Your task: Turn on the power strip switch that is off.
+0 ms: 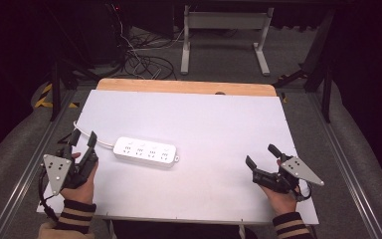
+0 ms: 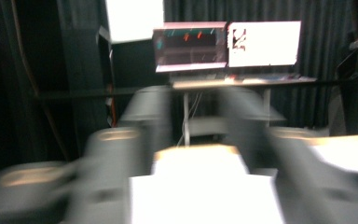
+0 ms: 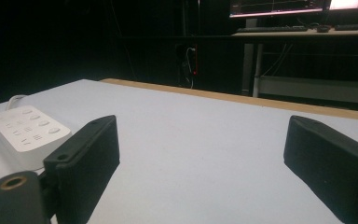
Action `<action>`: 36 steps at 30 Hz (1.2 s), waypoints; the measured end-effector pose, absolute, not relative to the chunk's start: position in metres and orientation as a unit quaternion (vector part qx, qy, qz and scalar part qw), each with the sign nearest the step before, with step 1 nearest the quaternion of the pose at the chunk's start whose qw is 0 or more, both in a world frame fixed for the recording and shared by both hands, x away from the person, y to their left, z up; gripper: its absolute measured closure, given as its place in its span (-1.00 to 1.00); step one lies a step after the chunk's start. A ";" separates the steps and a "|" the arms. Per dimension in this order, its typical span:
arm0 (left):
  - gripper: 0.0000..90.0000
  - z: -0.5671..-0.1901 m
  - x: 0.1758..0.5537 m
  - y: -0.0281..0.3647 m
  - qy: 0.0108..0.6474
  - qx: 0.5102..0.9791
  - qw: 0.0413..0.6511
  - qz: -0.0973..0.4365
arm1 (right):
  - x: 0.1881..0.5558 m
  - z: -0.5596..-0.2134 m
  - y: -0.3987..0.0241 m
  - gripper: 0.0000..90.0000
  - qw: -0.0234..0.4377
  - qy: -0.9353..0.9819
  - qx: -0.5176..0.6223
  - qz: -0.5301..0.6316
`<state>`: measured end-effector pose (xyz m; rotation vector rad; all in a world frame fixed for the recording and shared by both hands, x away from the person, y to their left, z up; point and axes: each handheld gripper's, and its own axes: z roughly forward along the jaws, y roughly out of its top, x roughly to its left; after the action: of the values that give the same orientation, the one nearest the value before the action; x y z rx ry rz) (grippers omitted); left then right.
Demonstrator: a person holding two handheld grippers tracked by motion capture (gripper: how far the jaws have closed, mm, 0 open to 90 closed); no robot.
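A white power strip (image 1: 144,151) with several sockets lies on the white table top (image 1: 204,124), left of centre, and its white cable (image 1: 82,130) runs off toward the left edge. The same power strip (image 3: 25,132) appears at the far left of the right gripper view. My left gripper (image 1: 83,138) is held at the table's left front, just left of the strip, jaws apart and nothing between them. Its view is motion-blurred, with the left gripper (image 2: 196,121) showing as two spread grey smears. My right gripper (image 1: 259,155) rests at the right front, open and empty, its black fingers (image 3: 86,156) wide apart.
A wooden strip (image 1: 186,86) borders the table's far edge. Beyond it stand a white desk frame (image 1: 224,30) and tangled cables (image 1: 139,62) on the floor. Lit monitors (image 2: 228,44) sit on a desk against dark curtains. Metal rails (image 1: 350,174) run along both sides.
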<state>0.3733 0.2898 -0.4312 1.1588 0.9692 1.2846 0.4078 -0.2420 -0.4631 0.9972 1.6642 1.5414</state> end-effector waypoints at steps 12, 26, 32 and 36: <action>-1.00 -0.434 0.380 0.290 0.426 0.470 0.530 0.563 | 0.409 -0.463 -0.241 -0.76 0.324 0.633 0.380 0.591; -1.00 -0.435 0.381 0.290 0.435 0.471 0.539 0.546 | 0.409 -0.462 -0.242 -0.76 0.325 0.630 0.380 0.593; -0.99 -0.436 0.382 0.289 0.434 0.473 0.537 0.547 | 0.408 -0.462 -0.242 -0.76 0.325 0.631 0.380 0.593; -0.99 -0.436 0.382 0.290 0.433 0.474 0.545 0.539 | 0.408 -0.462 -0.242 -0.76 0.324 0.630 0.381 0.594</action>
<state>0.3815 0.2896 -0.4356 1.1252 1.0280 1.2774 0.4082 -0.2420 -0.4620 0.9981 1.6536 1.5578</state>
